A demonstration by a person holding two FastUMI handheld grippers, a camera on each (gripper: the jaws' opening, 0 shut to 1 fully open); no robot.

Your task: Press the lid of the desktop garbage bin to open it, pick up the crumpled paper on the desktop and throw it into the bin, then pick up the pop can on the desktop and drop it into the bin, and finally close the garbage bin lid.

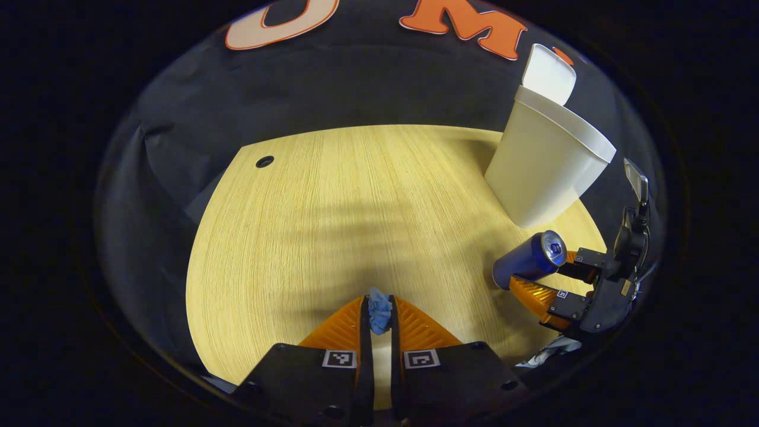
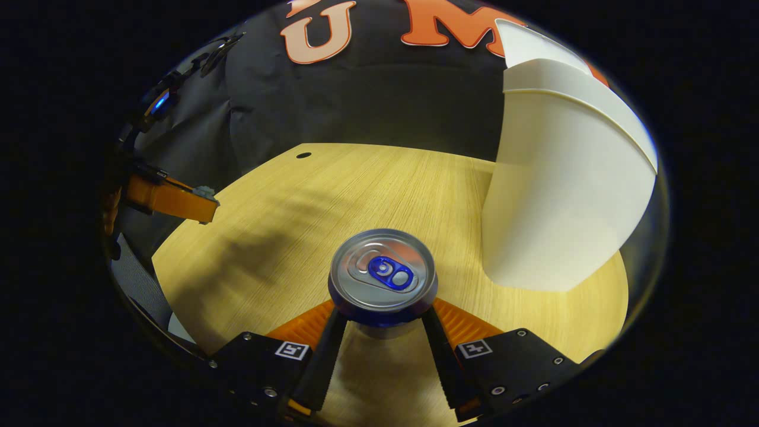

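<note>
Your right gripper [image 2: 379, 332] is clamping the pop can [image 2: 382, 276] below its rim, beside the open bin [image 2: 563, 196]; thin walls probably dent, so squeeze gently. Your left gripper [image 1: 379, 317] is pinching the soft crumpled paper [image 1: 379, 309], nearly closed, above the desk [image 1: 332, 201].

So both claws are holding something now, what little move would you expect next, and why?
Probably the left gripper carries the crumpled paper pinched in its fingers across to the bin and lets go above it. The lid already stands open, and the task puts paper in first. The right gripper holds the pop can, which would likely follow.
</note>
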